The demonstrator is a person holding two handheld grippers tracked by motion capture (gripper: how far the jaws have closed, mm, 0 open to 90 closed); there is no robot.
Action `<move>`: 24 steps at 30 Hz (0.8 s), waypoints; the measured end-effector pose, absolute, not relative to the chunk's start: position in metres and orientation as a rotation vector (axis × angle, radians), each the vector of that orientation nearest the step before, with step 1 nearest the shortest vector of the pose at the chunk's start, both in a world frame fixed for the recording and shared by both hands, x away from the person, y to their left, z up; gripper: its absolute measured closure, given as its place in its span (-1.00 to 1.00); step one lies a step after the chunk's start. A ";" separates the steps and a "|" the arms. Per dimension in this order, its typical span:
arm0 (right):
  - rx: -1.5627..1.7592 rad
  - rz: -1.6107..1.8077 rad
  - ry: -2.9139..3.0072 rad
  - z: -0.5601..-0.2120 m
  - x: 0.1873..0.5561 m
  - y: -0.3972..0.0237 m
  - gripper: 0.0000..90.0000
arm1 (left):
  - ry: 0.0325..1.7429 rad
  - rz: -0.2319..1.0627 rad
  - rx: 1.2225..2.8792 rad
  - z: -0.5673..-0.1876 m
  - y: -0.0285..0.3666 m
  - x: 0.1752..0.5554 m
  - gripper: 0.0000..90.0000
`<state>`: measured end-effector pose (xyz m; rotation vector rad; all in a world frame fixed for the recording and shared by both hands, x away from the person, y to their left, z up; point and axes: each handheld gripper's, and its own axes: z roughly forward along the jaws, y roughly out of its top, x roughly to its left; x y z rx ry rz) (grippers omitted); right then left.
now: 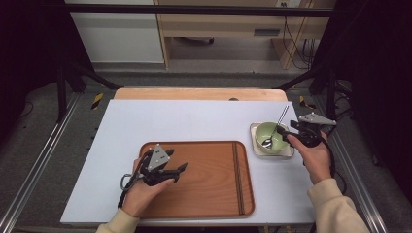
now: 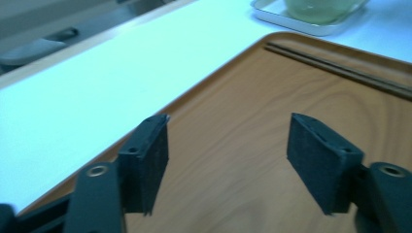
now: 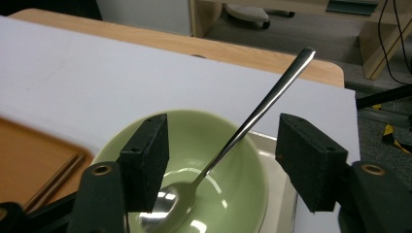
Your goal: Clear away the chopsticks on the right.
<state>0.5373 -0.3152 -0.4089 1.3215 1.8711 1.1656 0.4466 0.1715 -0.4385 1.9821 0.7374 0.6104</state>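
Observation:
A pale green bowl (image 1: 265, 132) stands on a small white square dish (image 1: 256, 151) at the table's right. A metal spoon (image 1: 280, 122) rests in it, handle leaning up toward the far right. My right gripper (image 1: 287, 132) is just right of the bowl. In the right gripper view its jaws (image 3: 221, 141) stand open on either side of the spoon (image 3: 257, 111) handle, and the pads do not touch it. A wooden tray (image 1: 209, 187) lies at the front centre. My left gripper (image 1: 178, 172) hovers open over its left part with nothing between the pads (image 2: 154, 145).
A pair of dark chopsticks (image 1: 237, 177) lies along the wooden tray's right side, also seen as chopsticks (image 2: 340, 70) beyond the left jaws. The white table top (image 1: 194, 119) extends behind the tray. A black frame and cables stand around the table.

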 end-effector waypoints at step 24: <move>1.508 1.330 1.847 -0.431 0.601 -0.342 0.10 | 0.886 0.783 1.806 -0.445 0.255 0.426 -0.51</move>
